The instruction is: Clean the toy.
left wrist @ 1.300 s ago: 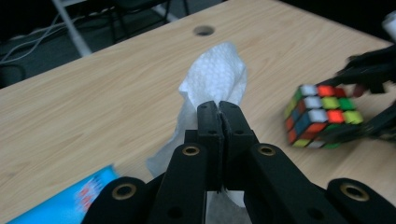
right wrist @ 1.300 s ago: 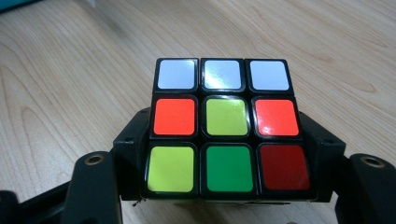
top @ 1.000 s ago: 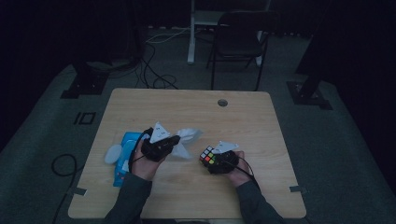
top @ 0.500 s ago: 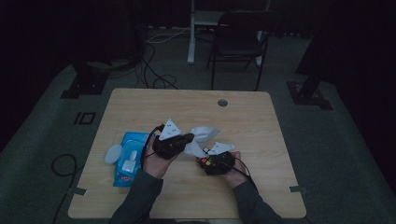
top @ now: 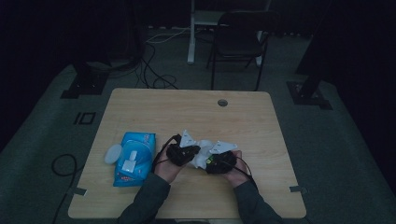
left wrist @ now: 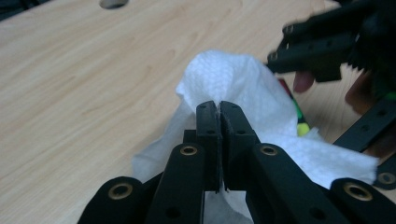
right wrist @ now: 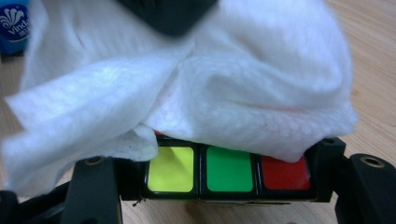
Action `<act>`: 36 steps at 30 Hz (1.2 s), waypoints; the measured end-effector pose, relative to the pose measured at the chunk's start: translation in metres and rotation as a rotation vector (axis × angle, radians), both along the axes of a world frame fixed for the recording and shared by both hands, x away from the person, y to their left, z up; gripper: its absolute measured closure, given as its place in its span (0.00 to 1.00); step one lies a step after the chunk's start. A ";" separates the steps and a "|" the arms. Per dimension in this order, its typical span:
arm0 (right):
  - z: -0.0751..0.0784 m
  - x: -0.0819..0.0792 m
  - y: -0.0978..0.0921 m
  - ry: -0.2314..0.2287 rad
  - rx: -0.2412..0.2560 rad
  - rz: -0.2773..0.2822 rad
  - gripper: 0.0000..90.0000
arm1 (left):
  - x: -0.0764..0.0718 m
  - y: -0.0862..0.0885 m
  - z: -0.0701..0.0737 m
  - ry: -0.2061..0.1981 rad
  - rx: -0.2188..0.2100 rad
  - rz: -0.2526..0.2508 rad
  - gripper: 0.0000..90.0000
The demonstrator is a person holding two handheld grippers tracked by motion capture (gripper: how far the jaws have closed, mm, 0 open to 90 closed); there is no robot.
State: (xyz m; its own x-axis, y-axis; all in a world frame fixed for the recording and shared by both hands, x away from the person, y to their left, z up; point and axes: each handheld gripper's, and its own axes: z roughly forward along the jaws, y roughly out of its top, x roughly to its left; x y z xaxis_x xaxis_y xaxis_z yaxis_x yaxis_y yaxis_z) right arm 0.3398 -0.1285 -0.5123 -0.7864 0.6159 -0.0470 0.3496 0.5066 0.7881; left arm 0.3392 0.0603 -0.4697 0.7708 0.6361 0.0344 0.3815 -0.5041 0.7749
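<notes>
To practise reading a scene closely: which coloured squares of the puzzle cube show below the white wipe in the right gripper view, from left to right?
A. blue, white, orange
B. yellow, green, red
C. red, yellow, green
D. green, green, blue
B: in the right gripper view the puzzle cube, clamped in the right gripper, shows a yellow, a green and a red square in a row under the edge of the white wipe.

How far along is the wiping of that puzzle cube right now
Done: a wet wipe is out of the blue pack, pinched in the left gripper. In hand: it drapes over the cube clamped by the right gripper. Left: the uncovered yellow, green and red squares.
</notes>
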 end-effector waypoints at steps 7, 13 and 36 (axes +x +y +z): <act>-0.001 0.000 0.000 0.002 -0.013 0.000 0.38 | -0.001 -0.004 -0.002 -0.020 -0.005 -0.016 0.98; -0.001 -0.001 0.003 0.004 -0.020 0.010 0.38 | -0.003 -0.011 -0.004 -0.017 -0.016 -0.063 0.98; 0.003 -0.007 0.007 -0.028 -0.047 0.032 0.38 | -0.003 -0.012 -0.006 -0.004 -0.065 -0.117 0.96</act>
